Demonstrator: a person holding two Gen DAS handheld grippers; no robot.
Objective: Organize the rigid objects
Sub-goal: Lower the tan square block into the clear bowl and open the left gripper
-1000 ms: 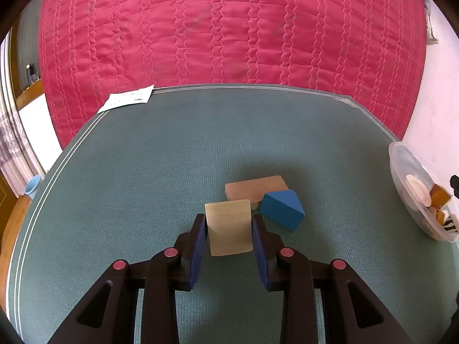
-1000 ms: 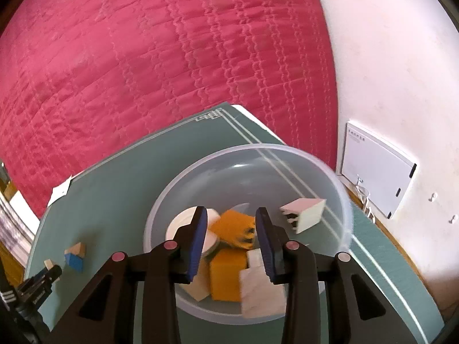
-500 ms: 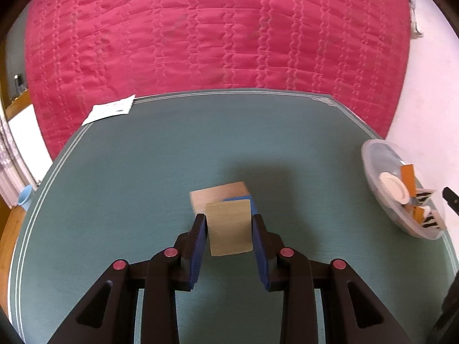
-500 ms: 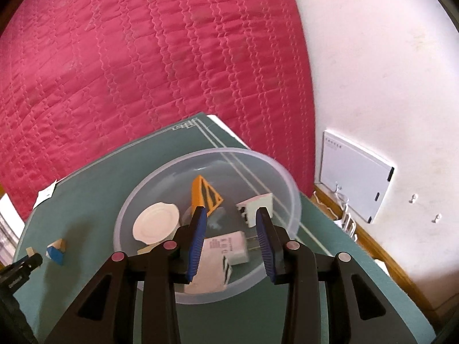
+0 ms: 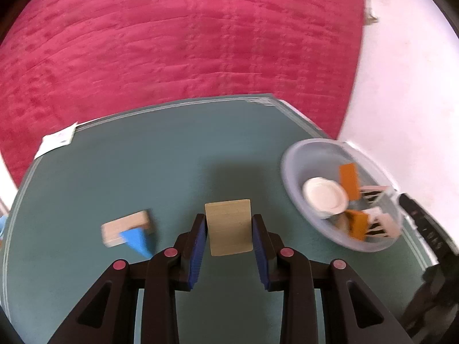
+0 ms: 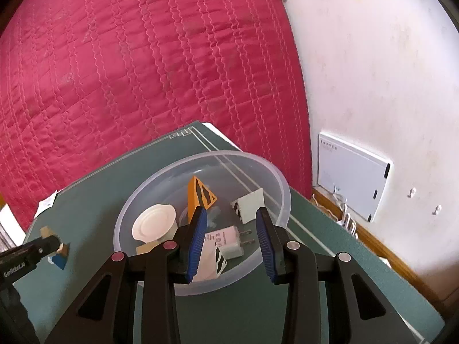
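Observation:
My left gripper (image 5: pixel 229 220) is shut on a pale wooden block (image 5: pixel 229 226) and holds it clear above the green table (image 5: pixel 172 157). To its left, a longer wooden block (image 5: pixel 123 226) and a blue wedge (image 5: pixel 137 239) lie on the table. To its right stands a clear plastic bowl (image 5: pixel 289 177). My right gripper (image 6: pixel 231 212) hangs over the near side of that bowl (image 6: pixel 275 172), shut to its narrow gap with nothing between the pads. The bowl holds a white round lid (image 6: pixel 155 222), an orange triangle (image 6: pixel 198 193), a white plug (image 6: pixel 226 238) and other blocks.
A red quilt (image 6: pixel 143 71) hangs behind the table. A white panel (image 6: pixel 352 175) with cables sits on the wall beyond the right table edge. A paper slip (image 5: pixel 56 140) lies at the far left corner. The bowl stands close to the table's right edge.
The left gripper has carried the pale block up and to the right, away from the two pieces on the table and nearer the bowl. The right gripper has drawn back a little from the bowl.

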